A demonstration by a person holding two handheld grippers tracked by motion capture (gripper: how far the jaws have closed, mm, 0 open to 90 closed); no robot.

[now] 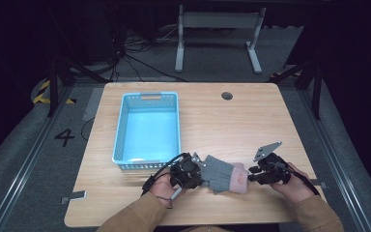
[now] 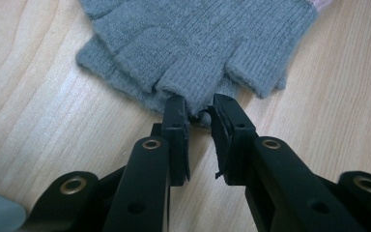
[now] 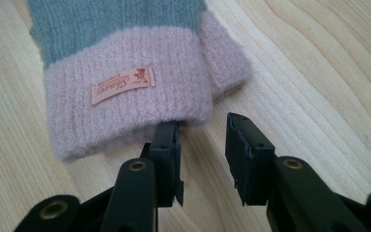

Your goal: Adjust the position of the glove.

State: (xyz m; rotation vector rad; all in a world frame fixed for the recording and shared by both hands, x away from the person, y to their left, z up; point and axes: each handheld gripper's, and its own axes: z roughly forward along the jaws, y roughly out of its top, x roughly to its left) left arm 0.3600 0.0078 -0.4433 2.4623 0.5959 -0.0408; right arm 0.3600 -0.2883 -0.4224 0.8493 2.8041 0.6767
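Note:
A grey knitted fingerless glove [image 1: 219, 173] with a pink cuff [image 1: 240, 180] lies flat near the table's front edge, between my two grippers. My left gripper [image 1: 204, 177] points at its finger end. In the left gripper view the jaws of the left gripper [image 2: 199, 105] stand narrowly apart around the edge of one grey glove finger [image 2: 193, 72], with a gap still showing between the pads. My right gripper [image 1: 249, 178] faces the cuff. In the right gripper view the right gripper [image 3: 202, 123] is open; one jaw tip touches the pink cuff [image 3: 125, 101], which bears a small label, and the other stands beside it over bare wood.
A light blue plastic basket [image 1: 121, 126] stands on the wooden table [image 1: 236, 125] to the left, behind my left gripper. A round cable hole [image 1: 227, 95] sits near the far edge. Beyond the table are a desk frame and cables on the floor.

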